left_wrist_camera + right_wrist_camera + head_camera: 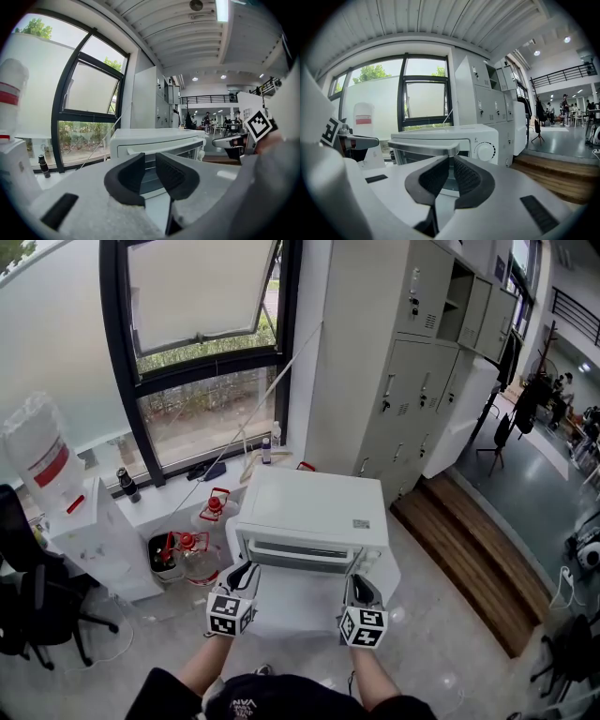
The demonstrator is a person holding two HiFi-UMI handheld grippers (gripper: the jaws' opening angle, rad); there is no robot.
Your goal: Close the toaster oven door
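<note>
Standing at the far left of the head view are a black office chair and a white water dispenser with an upturned bottle on it. Just right of them, under the black-framed window, red-capped jugs sit on the floor.

The left hand-held gripper is at the lower middle-left of the head view, reaching toward the left front corner of the toaster oven. In the left gripper view its black pads stand a little apart. Nothing is clamped between them, and the oven's glass front shows through the narrow gap.

The white toaster oven fills the middle of the head view, resting on a white desk. Its door faces the person and hangs ajar, its top edge leaning out from the body.

The right hand-held gripper is at the lower middle-right of the head view, by the oven's right front corner. In the right gripper view the door's silver handle runs across just above and beyond the jaw tips, with the round knob to its right. These pads are also slightly apart and grip nothing. Whether the tips touch the handle cannot be told.

Grey lockers rise at the upper right of the head view. A wooden step lies on the floor below them.
</note>
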